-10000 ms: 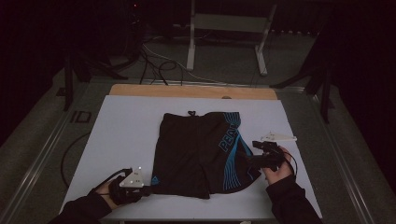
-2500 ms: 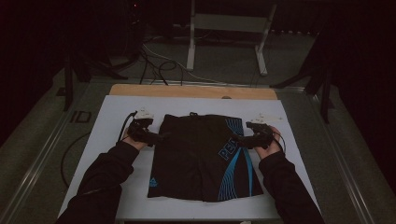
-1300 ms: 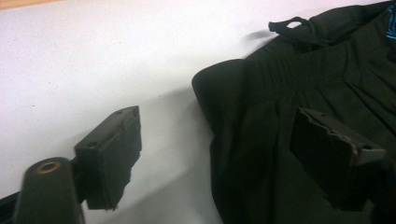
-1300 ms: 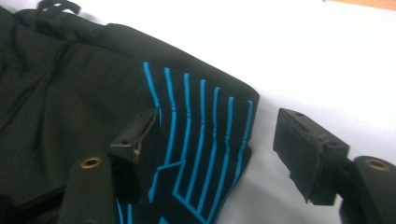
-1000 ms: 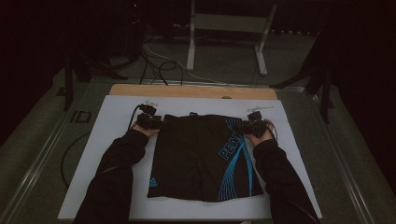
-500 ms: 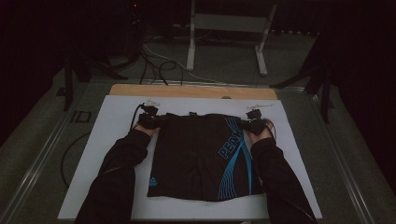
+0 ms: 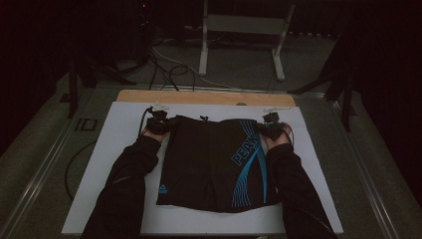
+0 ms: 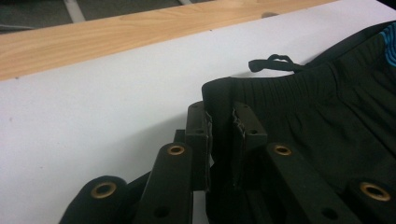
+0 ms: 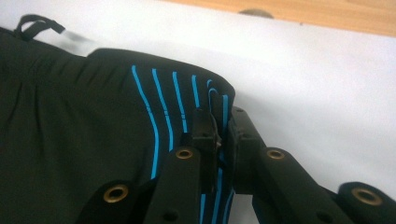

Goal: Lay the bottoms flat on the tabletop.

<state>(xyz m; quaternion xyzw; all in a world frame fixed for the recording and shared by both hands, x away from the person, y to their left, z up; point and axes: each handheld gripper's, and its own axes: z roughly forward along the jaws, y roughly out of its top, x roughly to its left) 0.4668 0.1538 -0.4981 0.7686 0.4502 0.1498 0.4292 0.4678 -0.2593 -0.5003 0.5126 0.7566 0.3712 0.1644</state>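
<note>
Both grippers (image 7: 160, 123) (image 7: 271, 128) apparently pinching shorts (image 7: 219, 164) waistband corners.

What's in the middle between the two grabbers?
The black shorts: their waistband stretches from the left gripper to the right gripper, each clamped on a corner, seen in the high view.

free: white mat (image 7: 114, 164) flanks | blocked: shorts (image 7: 214, 164) mid-table

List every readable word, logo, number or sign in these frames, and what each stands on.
"PEAK": blue letters running up the right leg of the black shorts, beside the blue curved stripes.
Small blue logo near the left leg's hem: too small to read.
"ID"-like mark on the surface left of the white table top: blurred, uncertain.
</note>
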